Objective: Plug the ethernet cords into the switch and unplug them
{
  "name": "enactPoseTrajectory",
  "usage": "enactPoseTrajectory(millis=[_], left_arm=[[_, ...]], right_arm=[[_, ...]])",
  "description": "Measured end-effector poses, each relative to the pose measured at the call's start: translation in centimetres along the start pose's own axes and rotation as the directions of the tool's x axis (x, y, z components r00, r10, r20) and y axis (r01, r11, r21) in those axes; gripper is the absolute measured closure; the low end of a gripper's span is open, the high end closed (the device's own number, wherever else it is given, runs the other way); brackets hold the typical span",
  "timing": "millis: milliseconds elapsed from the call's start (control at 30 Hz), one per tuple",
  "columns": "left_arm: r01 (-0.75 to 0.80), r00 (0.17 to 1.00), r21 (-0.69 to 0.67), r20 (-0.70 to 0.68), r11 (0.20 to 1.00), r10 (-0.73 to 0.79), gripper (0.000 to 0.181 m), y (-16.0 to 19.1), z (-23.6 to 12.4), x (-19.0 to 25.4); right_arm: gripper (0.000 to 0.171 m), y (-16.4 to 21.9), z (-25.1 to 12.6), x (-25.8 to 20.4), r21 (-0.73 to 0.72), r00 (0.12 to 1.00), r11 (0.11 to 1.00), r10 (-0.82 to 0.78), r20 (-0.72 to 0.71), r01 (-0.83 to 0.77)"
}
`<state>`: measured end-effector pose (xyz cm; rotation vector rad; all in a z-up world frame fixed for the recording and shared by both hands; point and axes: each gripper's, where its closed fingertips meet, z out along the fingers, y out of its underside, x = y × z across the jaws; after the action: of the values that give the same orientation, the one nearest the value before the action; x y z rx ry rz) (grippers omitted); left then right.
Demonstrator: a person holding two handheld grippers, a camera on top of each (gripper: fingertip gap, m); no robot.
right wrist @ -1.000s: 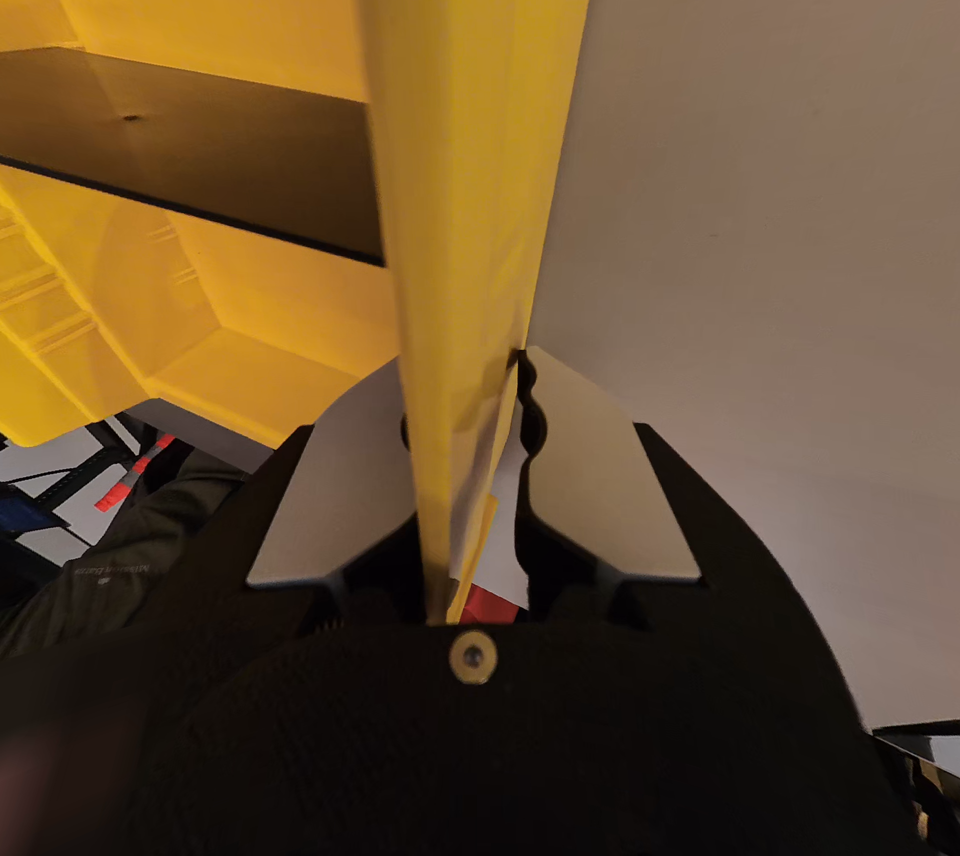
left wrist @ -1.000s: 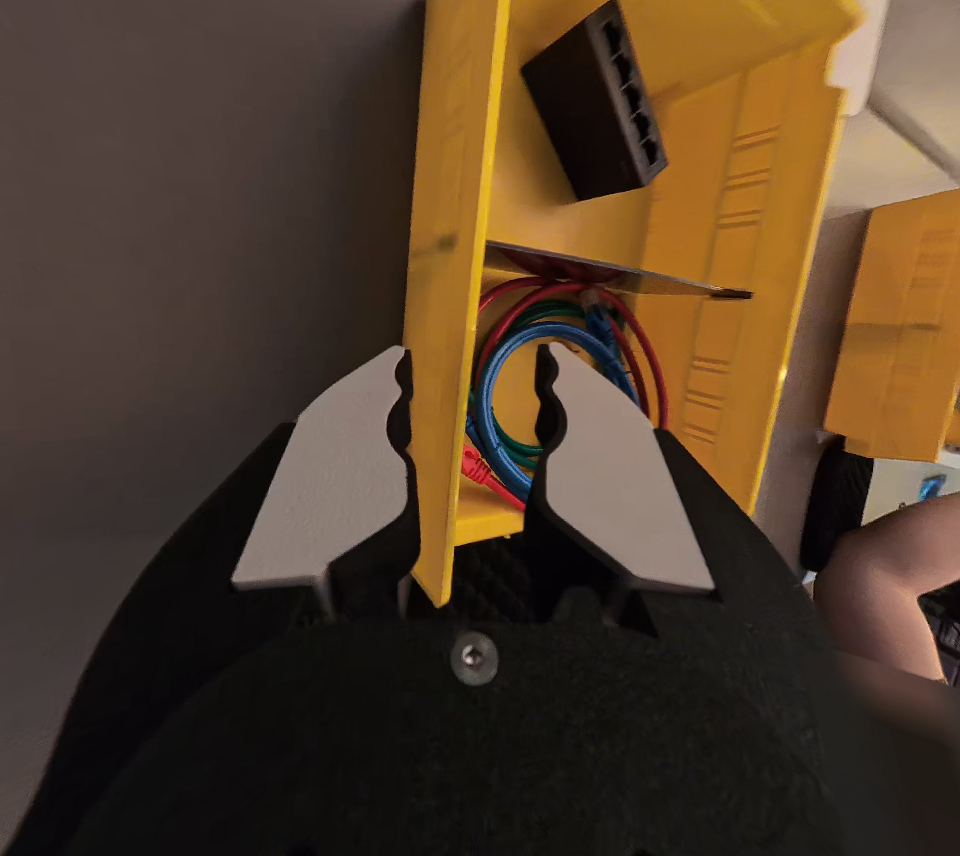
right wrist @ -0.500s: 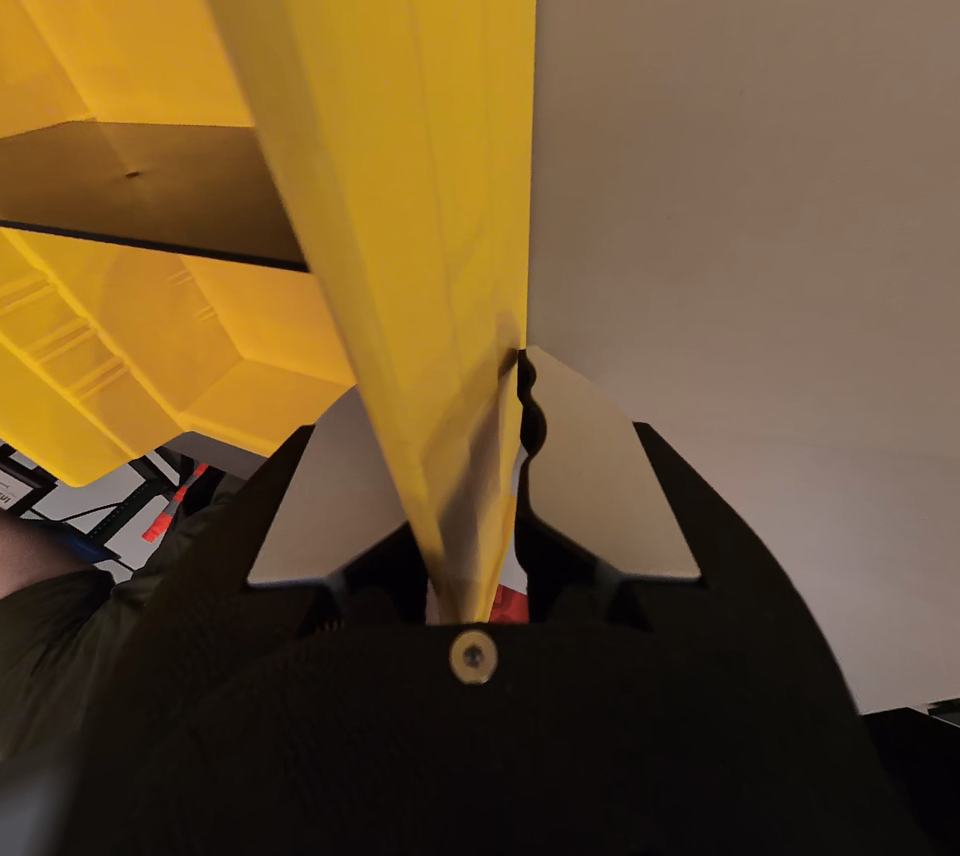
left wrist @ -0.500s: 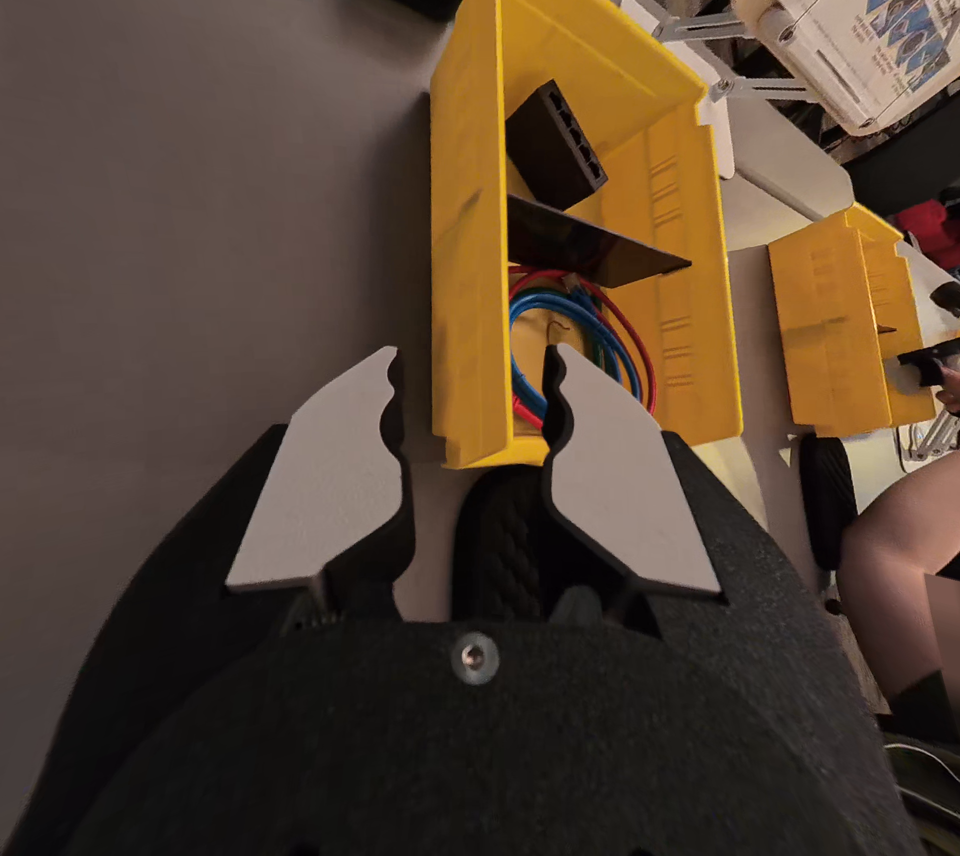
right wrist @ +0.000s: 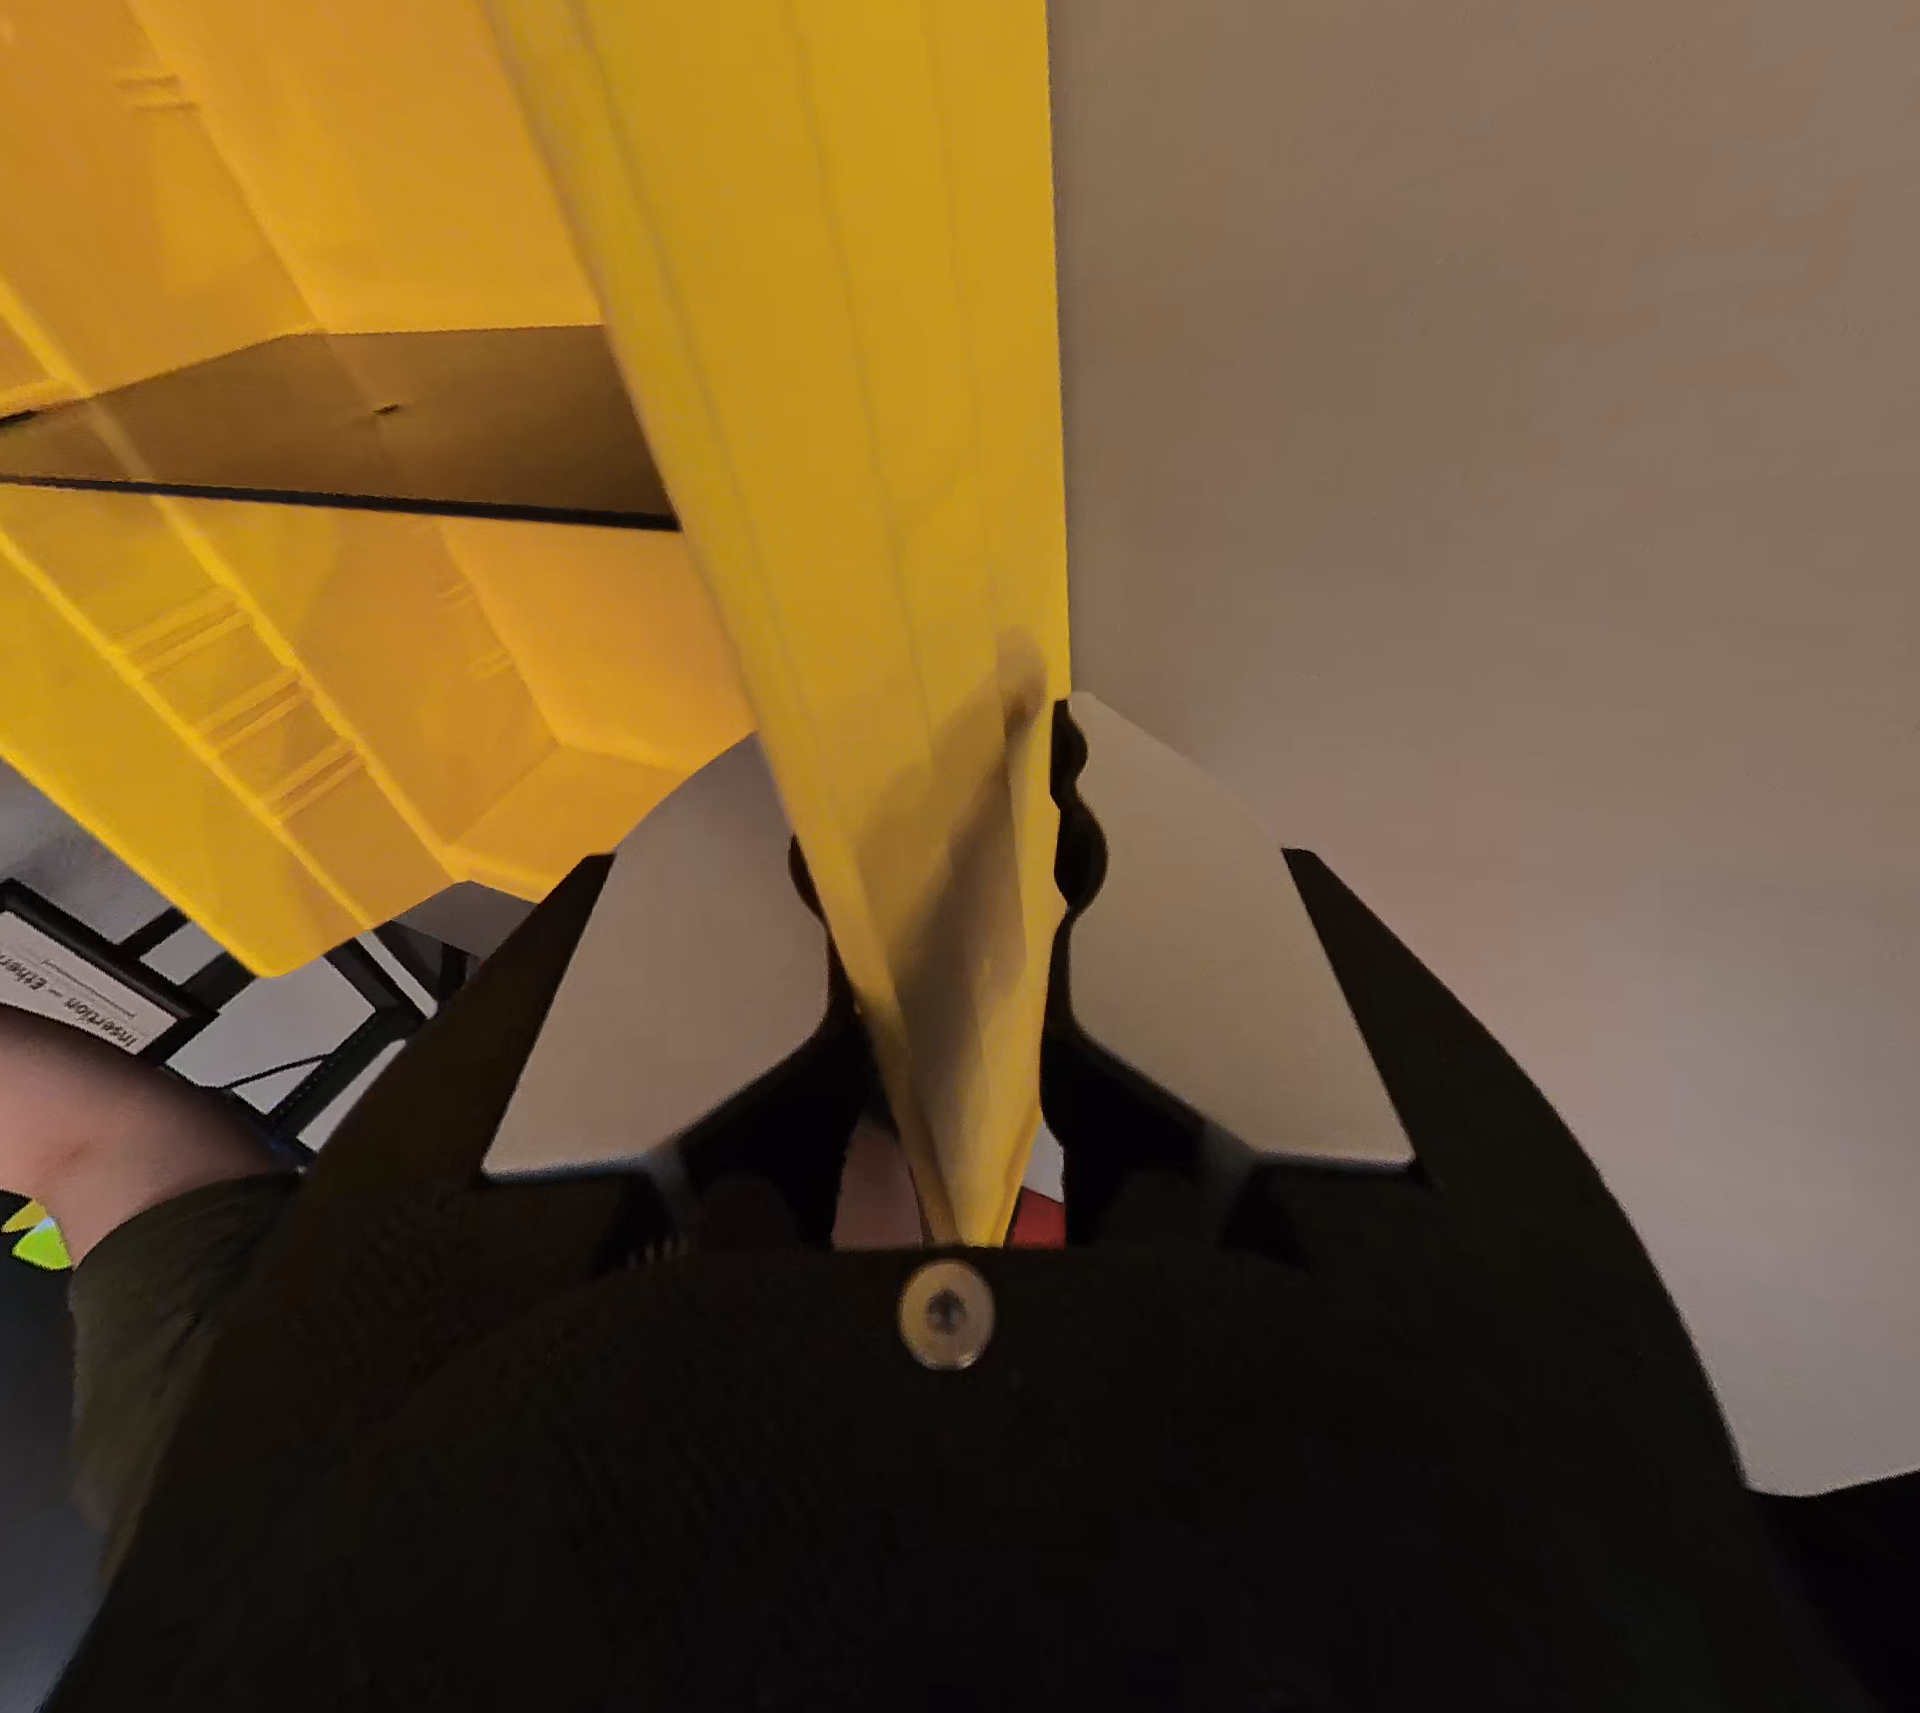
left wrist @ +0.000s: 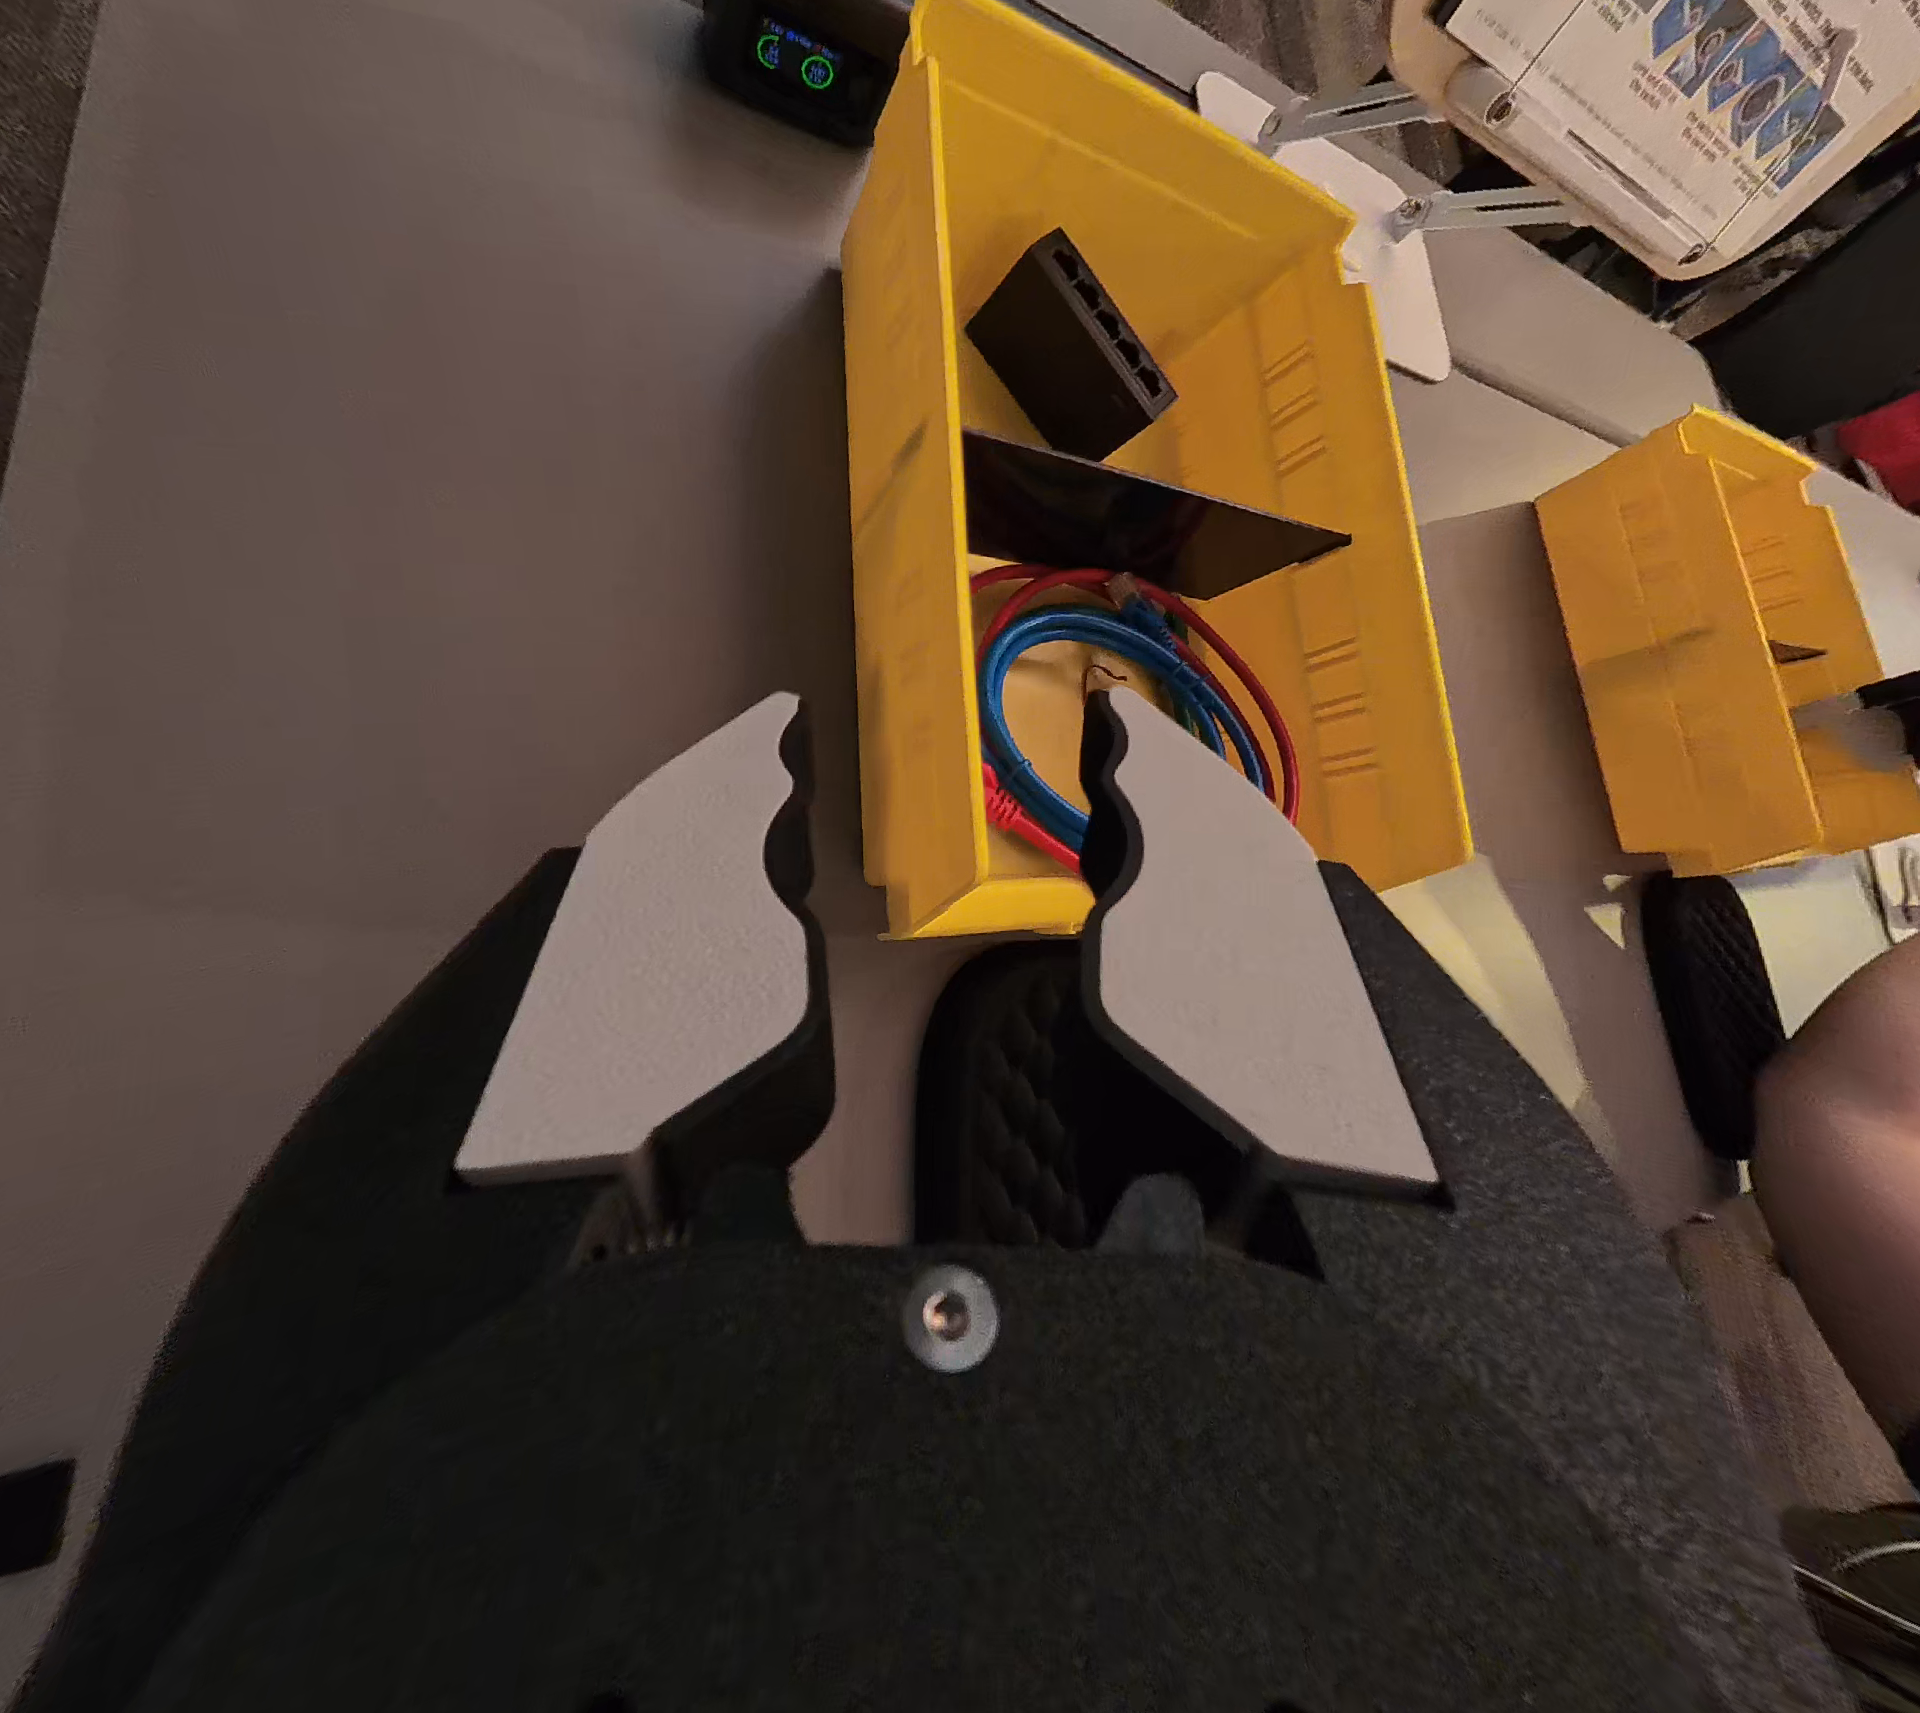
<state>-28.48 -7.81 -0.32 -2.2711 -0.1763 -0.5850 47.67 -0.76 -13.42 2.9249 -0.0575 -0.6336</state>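
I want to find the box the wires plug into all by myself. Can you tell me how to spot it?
Look for the big yellow bin on the grey table, the one split in two by a black divider. The switch lies in the far half, beyond the coiled cords. It is the only small black box in there, with a row of square holes along one side.

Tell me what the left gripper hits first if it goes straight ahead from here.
Likely the near end wall of the yellow bin, straight ahead of the open left gripper. The coiled cords lie just behind that wall; depth is uncertain.
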Motion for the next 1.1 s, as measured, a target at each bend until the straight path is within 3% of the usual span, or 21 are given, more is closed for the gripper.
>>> enactPoseTrajectory(millis=[233, 433, 533, 700, 800, 900, 1000, 1100], left_arm=[[-0.078, 0.996, 0.016, 0.031, 0.997, 0.078, 0.132, -0.9, -0.5, 1.6], [-0.161, 0.987, 0.081, -0.010, 0.984, 0.163, 0.132, -1.9, -1.0, 4.8], [-0.254, 0.966, 0.196, -0.001, 0.947, 0.259, 0.138, -3.4, -2.0, 7.4], [-0.402, 0.906, 0.369, 0.028, 0.838, 0.422, 0.134, -4.9, -3.6, 12.5], [-0.483, 0.857, 0.398, 0.034, 0.780, 0.514, 0.128, -4.5, -3.3, 15.1], [-0.587, 0.791, 0.403, 0.099, 0.702, 0.604, 0.129, -3.9, -2.8, 16.9], [-0.709, 0.683, 0.431, 0.221, 0.559, 0.696, 0.129, -3.6, -2.6, 18.3], [-0.788, 0.587, 0.435, 0.317, 0.436, 0.745, 0.134, -3.3, -1.9, 19.0]], right_arm=[[0.134, 0.1, -3.4, -0.1, 0.153, 1.000, 0.988, 0.020, -0.002, -0.019], [0.138, 1.0, -11.0, -2.8, 0.479, 0.999, 0.877, -0.043, -0.017, 0.046], [0.138, 1.2, -16.3, -6.6, 0.694, 0.982, 0.703, -0.186, -0.033, 0.156], [0.138, 3.4, -23.4, -14.7, 0.912, 0.864, 0.306, -0.495, -0.092, 0.272], [0.137, 5.0, -25.8, -18.1, 0.949, 0.779, 0.090, -0.598, -0.191, 0.301], [0.134, 6.3, -27.0, -20.4, 0.952, 0.720, -0.061, -0.640, -0.269, 0.301], [0.121, 7.2, -27.4, -22.4, 0.932, 0.629, -0.212, -0.691, -0.355, 0.294], [0.119, 8.1, -27.9, -23.6, 0.906, 0.581, -0.380, -0.702, -0.413, 0.184]])
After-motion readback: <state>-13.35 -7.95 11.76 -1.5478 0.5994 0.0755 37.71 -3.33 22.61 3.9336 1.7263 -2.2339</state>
